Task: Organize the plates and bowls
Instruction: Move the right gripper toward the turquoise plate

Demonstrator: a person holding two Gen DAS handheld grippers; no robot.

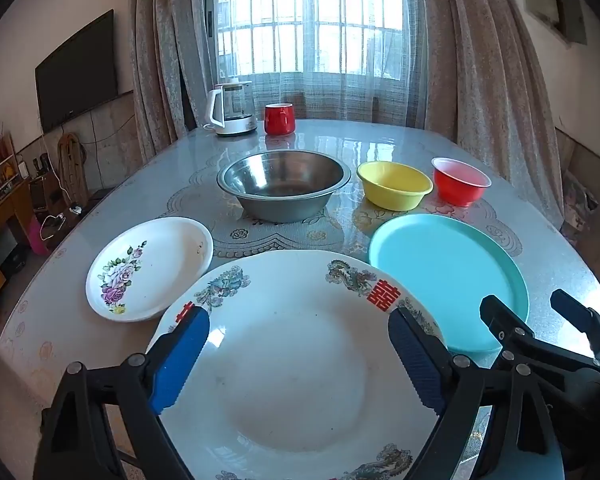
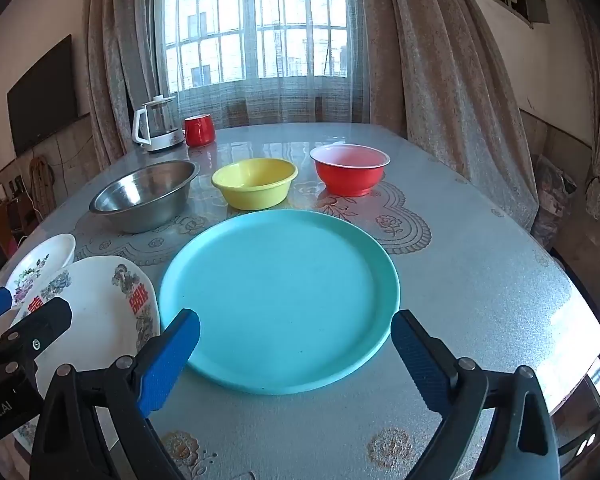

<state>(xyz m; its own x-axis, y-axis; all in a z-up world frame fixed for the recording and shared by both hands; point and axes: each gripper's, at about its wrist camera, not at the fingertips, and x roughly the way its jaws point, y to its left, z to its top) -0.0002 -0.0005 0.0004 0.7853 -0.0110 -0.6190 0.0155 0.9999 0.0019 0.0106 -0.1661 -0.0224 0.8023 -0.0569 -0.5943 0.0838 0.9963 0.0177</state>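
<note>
A large white plate with dragons and red characters (image 1: 300,360) lies at the near table edge; my left gripper (image 1: 300,344) is open above it, one blue finger over each side. A small white flowered plate (image 1: 152,268) lies to its left. A turquoise plate (image 1: 448,276) lies to its right; my right gripper (image 2: 296,344) is open at that plate's (image 2: 280,296) near rim. Behind stand a steel bowl (image 1: 284,188), a yellow bowl (image 1: 394,184) and a red bowl (image 1: 460,180). The right gripper also shows at the right of the left wrist view (image 1: 540,320).
A white-and-glass kettle (image 1: 232,110) and a red mug (image 1: 279,119) stand at the table's far end by the curtained window. A TV (image 1: 76,68) and shelves are off to the left. The table edge (image 2: 580,360) curves close on the right.
</note>
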